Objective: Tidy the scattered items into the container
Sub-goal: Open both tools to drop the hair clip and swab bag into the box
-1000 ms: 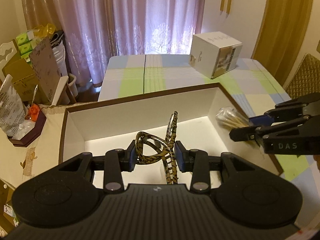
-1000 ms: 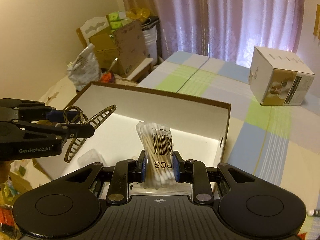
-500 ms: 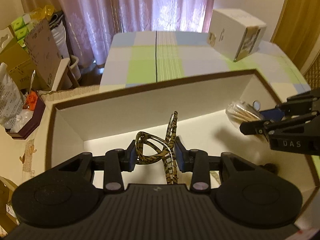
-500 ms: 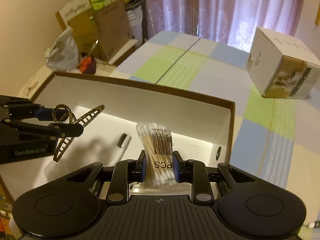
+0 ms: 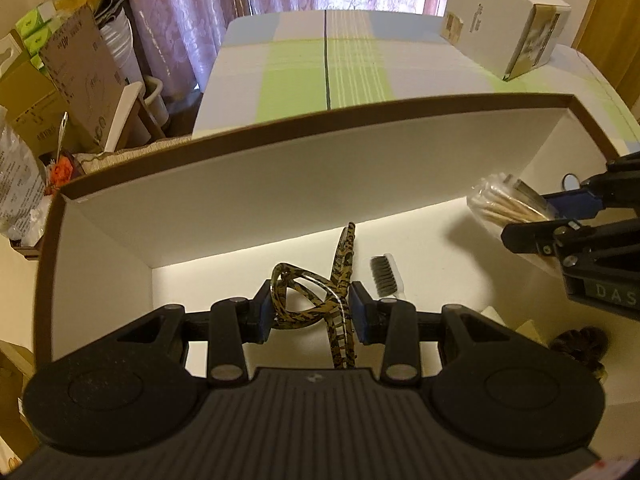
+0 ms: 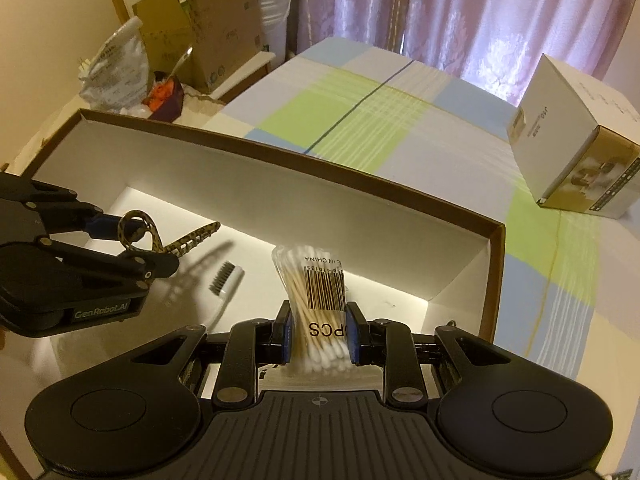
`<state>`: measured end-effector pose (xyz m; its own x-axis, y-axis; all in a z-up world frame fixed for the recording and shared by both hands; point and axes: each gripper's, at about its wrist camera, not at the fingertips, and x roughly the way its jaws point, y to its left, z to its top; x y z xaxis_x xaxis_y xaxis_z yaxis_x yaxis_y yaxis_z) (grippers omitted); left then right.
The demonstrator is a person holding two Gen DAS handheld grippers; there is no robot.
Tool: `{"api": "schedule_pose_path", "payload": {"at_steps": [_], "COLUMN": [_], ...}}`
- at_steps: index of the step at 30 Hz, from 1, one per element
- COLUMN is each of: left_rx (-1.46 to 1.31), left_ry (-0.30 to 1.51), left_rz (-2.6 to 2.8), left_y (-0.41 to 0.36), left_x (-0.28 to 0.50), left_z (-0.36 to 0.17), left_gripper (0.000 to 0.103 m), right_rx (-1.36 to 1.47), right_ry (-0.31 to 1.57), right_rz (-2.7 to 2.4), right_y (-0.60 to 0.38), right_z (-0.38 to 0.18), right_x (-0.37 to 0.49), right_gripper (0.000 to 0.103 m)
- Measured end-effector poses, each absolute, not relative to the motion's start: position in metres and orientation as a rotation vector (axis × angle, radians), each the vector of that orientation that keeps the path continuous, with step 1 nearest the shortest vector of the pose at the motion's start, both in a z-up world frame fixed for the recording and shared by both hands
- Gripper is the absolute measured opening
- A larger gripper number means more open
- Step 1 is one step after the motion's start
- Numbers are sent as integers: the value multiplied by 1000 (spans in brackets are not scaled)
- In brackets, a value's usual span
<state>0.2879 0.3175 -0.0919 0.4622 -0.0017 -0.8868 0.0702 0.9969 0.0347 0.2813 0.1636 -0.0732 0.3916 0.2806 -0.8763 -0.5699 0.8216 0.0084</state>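
A brown-rimmed white box (image 5: 280,184) (image 6: 320,200) lies open below both grippers. My left gripper (image 5: 312,312) (image 6: 132,240) is shut on a tortoiseshell hair claw clip (image 5: 316,296) (image 6: 160,236), held low over the left half of the box. Over the right half, my right gripper (image 6: 318,332) (image 5: 560,212) is shut on a clear pack of cotton swabs (image 6: 316,300) (image 5: 504,204) with a barcode label. A white toothbrush (image 5: 386,276) (image 6: 226,280) lies on the box floor between them. A dark scrunchie (image 5: 578,348) rests at the box's near right.
The box sits on a checked tablecloth (image 6: 380,112). A white carton (image 6: 576,152) (image 5: 504,24) stands beyond it at the right. Cardboard boxes and bags (image 5: 60,92) crowd the left side by the pink curtains (image 6: 460,12).
Both grippers have sunk lower into the box with their loads still held. The toothbrush on the box floor has come into view.
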Motion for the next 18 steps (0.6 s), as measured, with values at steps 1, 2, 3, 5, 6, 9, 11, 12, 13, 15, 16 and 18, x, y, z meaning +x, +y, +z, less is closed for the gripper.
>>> {"api": "schedule_pose_path", "payload": {"at_steps": [1, 2, 3, 5, 6, 9, 11, 12, 13, 15, 16, 18], "left_rx": [69, 70, 71, 65, 56, 61, 65, 65, 63, 58, 57, 57], "left_ry": [1094, 1098, 1101, 1109, 1109, 1102, 1102, 1101, 1100, 1098, 1098, 1097], "left_rz": [-43, -42, -43, -44, -37, -31, -23, -24, -26, -24, -24, -23], "left_y": [317, 317, 317, 317, 318, 320, 320, 320, 321, 322, 322, 322], "left_x": [289, 290, 291, 294, 295, 296, 296, 296, 295, 293, 293, 292], "left_z": [-93, -95, -96, -98, -98, -98, -98, -97, -97, -96, -95, -94], "left_gripper": [33, 33, 33, 33, 35, 43, 48, 49, 49, 52, 52, 53], "right_rx": [-319, -320, -321, -323, -323, -332, -337, -337, -336, -336, -336, -334], "right_ry": [1038, 1040, 1041, 1041, 1038, 1033, 1030, 1029, 1029, 1027, 1023, 1012], "right_rz": [549, 546, 545, 544, 547, 548, 548, 548, 550, 552, 554, 556], "right_y": [163, 163, 163, 162, 162, 163, 164, 164, 164, 164, 164, 163], "right_z": [-74, -75, -76, -77, -77, -78, -78, -78, -79, -79, -79, -80], "right_x": [282, 283, 283, 285, 285, 285, 285, 285, 285, 286, 286, 286], "right_gripper": [23, 23, 23, 23, 23, 23, 23, 23, 23, 23, 23, 23]}}
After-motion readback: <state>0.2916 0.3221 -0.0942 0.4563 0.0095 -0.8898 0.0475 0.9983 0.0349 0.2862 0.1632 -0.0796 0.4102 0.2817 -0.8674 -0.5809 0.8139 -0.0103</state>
